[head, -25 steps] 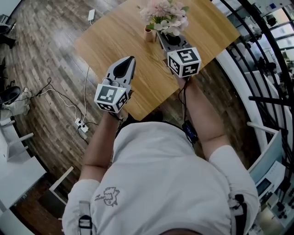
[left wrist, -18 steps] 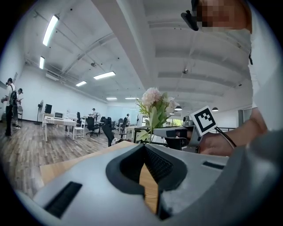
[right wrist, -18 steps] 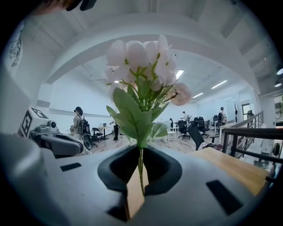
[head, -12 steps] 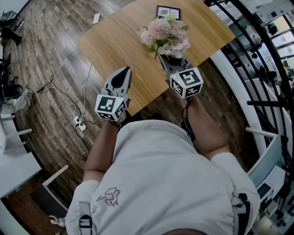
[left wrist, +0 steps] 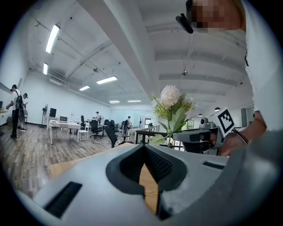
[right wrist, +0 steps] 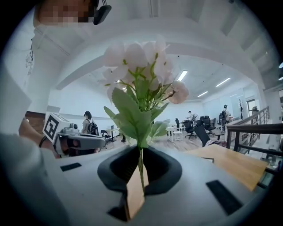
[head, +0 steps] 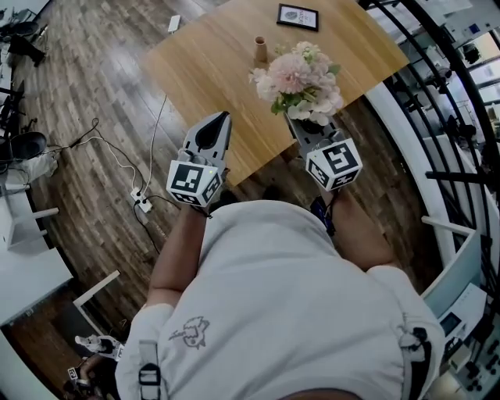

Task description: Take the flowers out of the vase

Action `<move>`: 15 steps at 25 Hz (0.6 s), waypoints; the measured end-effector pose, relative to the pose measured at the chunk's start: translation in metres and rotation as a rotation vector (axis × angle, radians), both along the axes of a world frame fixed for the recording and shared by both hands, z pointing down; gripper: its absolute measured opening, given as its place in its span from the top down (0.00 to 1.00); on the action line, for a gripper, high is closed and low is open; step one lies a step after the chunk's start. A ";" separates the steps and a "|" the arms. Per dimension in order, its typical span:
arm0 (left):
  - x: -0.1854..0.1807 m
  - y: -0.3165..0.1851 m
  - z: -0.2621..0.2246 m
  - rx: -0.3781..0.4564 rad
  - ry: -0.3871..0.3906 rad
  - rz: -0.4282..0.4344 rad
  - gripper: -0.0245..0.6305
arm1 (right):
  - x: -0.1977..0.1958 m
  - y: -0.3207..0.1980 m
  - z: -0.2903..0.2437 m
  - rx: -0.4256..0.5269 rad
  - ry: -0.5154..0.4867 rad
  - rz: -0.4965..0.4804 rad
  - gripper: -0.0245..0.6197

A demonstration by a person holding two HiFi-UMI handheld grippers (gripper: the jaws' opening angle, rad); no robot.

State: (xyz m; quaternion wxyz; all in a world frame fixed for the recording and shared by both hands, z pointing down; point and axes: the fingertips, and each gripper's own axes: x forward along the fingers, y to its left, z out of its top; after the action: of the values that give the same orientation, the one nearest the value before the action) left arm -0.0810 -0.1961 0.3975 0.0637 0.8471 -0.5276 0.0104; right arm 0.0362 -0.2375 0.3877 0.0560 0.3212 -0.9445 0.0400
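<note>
Flowers point(head: 301, 78) upright in level right gripper point(right wrist: 141, 154) (clamped)

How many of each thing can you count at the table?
Flowers: 1 bunch
Vase: 1
Picture frame: 1
Grippers: 2, left gripper and right gripper
Total: 5

left grey marker-cubed claw point(head: 221, 117): level, jaws together, empty | right grey claw point(right wrist: 141, 150): near level, jaws pinching thin green flower stem point(right wrist: 141, 170) | forearms point(head: 355, 230): extended forward
</note>
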 end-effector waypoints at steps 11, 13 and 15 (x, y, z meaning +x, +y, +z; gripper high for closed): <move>-0.049 0.060 -0.008 -0.015 -0.010 0.124 0.96 | -0.022 0.060 -0.001 -0.016 -0.008 0.125 0.91; -0.062 0.075 -0.009 -0.014 -0.009 0.143 0.96 | -0.032 0.079 -0.001 -0.015 -0.005 0.140 0.91; -0.073 0.087 -0.010 -0.012 -0.009 0.166 0.96 | -0.039 0.095 -0.001 -0.022 -0.004 0.160 0.91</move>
State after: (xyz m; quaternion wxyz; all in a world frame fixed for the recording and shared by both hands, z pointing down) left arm -0.1538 -0.1089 0.3875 0.0654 0.8873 -0.4559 0.0227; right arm -0.0030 -0.1421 0.3863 0.0543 0.3947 -0.9155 0.0553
